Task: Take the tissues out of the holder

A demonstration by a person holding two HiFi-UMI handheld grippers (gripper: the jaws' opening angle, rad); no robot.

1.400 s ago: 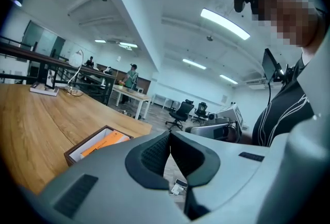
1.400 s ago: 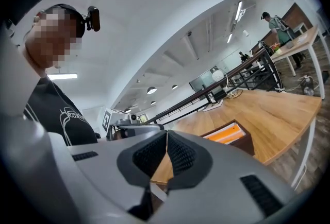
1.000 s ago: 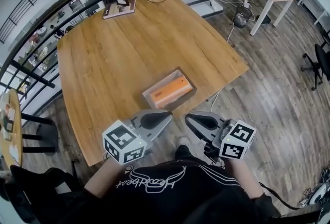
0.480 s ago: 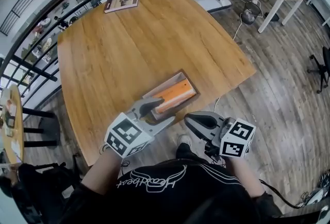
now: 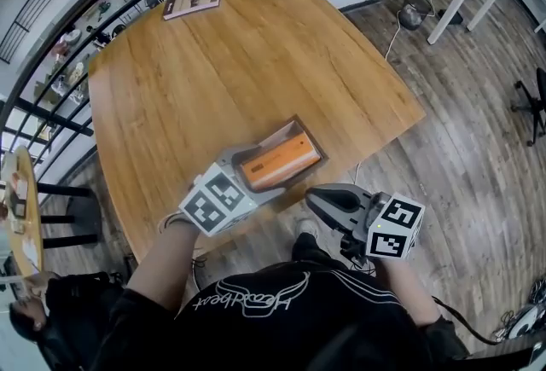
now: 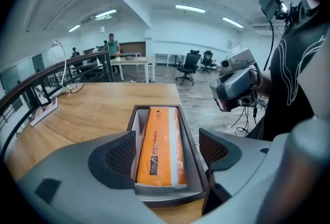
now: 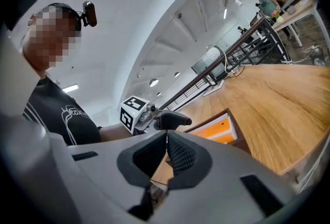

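Wooden table (image 5: 213, 62) with a tissue holder (image 6: 157, 107) near its front edge; left gripper (image 6: 167, 153), jaws just opened wide, frames the orange tissues (image 6: 157, 145); right gripper (image 7: 166, 153) closed, empty.

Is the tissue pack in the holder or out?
In. The orange pack lies flat inside the holder, whose dark rim shows around it.

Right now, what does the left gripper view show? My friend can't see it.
The left gripper, its jaws just opened wide, straddles the near end of a dark holder with an orange tissue pack inside, on a wooden table; the pads are not touching it. The right gripper hovers at right, past the table edge.
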